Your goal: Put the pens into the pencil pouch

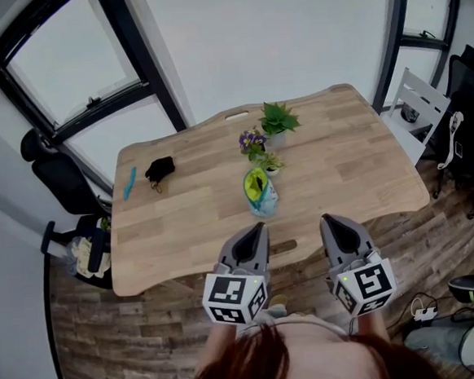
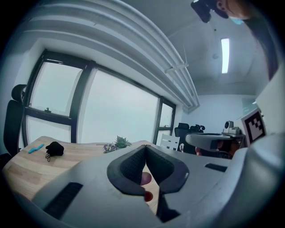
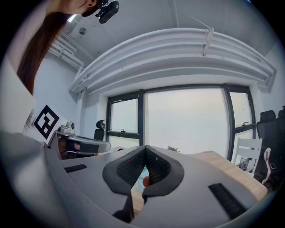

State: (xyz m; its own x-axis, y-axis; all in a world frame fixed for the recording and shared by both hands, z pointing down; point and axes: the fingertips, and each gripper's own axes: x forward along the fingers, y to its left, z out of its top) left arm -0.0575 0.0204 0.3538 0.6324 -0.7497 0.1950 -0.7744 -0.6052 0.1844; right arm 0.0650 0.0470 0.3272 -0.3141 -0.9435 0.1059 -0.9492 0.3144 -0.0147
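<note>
Pouch (image 1: 258, 193) – green and blue – stands upright mid-table (image 1: 357, 159), just in front of the plants (image 1: 278, 120). A blue pen (image 1: 129, 183) lies well apart from it near the table's left end, beside a black item (image 1: 160, 169). In the head view the left gripper (image 1: 260, 228) and right gripper (image 1: 328, 220) hang side by side over the near edge, pointing at the pouch.

In the left gripper view the jaws are pressed together with nothing between them; pen (image 2: 35, 148) and black item (image 2: 54, 149) lie far left.

In the right gripper view the right gripper (image 3: 144, 149) has its tips meeting too – empty.
</note>
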